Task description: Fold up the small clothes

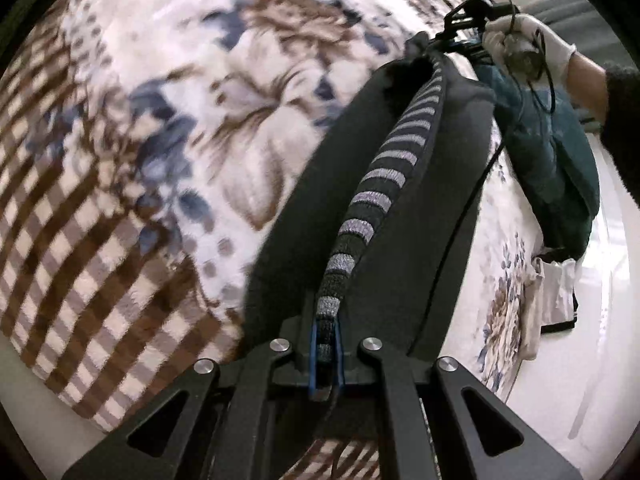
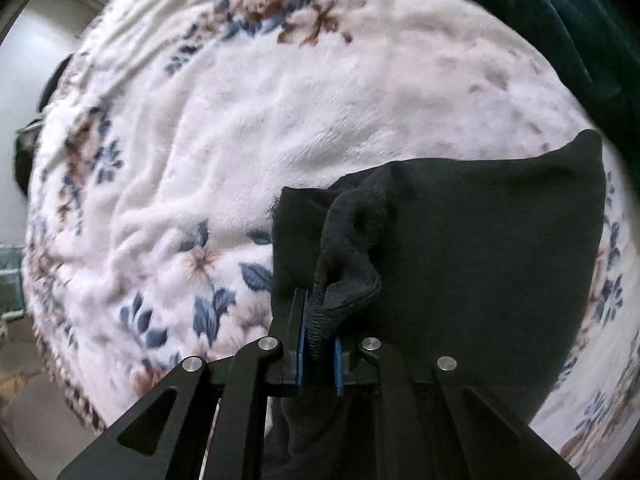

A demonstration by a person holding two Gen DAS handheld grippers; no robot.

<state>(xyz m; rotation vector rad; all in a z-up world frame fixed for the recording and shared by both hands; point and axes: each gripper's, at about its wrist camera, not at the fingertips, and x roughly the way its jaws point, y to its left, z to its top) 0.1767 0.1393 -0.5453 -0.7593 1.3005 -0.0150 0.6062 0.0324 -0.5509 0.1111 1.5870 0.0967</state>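
Both grippers hold 1 black garment (image 1: 384,208) up over the blanket (image 1: 168,128), stretched between them by its striped waistband (image 1: 384,172).

L gripper (image 1: 327,344): jaws together, clamped on 1 end of the waistband; striped rib runs straight out from the blue pads. R gripper (image 2: 320,340): jaws nearly together, clamped on a bunched fold of the black hem, cloth hanging below and to its right. In the L view the gloved hand (image 1: 528,48) carrying the R gripper is at the far end of the band.

Garment hangs in air, not yet lying flat; seems near the blanket's floral middle, checked border off to 1 side. A teal cloth (image 2: 560,20) lies toward the blanket's far edge, apart from the black piece.

Step in hand, prob.: carry and lay out for the 1st fold. To do it well:
- keep the band taut betw. both grips so the body hangs w/o twists
- lower the free hem onto bare blanket 1st, then drag back to spread it
- stay clear of the teal cloth
- R grip is on a bunch, so check layers don't slip or double under when laid.
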